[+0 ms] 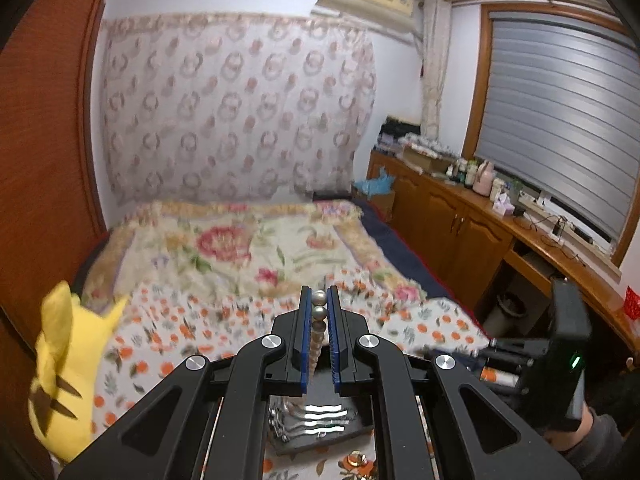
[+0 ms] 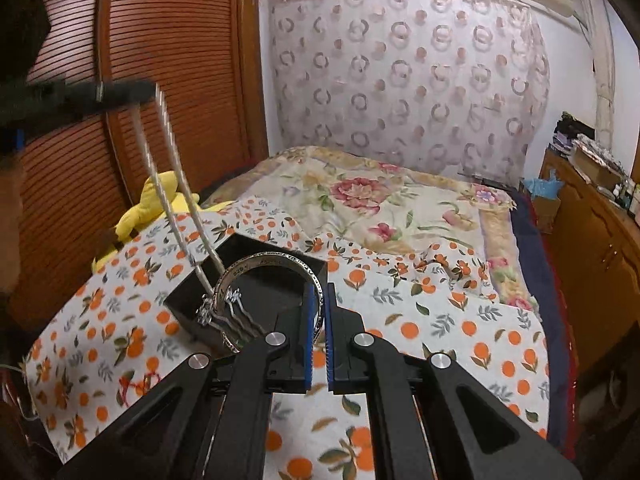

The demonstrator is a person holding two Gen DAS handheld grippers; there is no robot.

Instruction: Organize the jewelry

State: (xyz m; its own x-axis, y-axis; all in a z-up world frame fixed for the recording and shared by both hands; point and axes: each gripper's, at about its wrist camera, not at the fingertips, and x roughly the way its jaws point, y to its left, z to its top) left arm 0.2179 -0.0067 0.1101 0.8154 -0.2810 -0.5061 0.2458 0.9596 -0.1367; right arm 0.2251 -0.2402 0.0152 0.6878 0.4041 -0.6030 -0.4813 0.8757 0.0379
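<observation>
left gripper (image 1: 319, 312): jaws pinched the pearl strand (image 1: 319, 311); in the right view both ends hung from it in two lines down to the box (image 2: 188, 300).
right gripper (image 2: 319, 320): jaws pinched the bangle (image 2: 276, 258) by its rim, ring held upright over the box.
box: black, open-topped, sat on the cloth; silver chains (image 2: 230, 322) piled at its near wall.
step: judged as loading jewelry into the box, both pieces not yet in.
how: lower the pearls slowly so they coil inside, clear of the chains; set the bangle flat before letting go, not onto the strand.
risk: pearls snagging the chains.
surface: orange-print cloth (image 2: 460, 320) over a floral blanket (image 2: 360, 200) on a bed; soft, box may tip.
room: yellow plush (image 1: 60, 364) at the bed's left, wooden closet, patterned curtain, cabinet under a shuttered window.
</observation>
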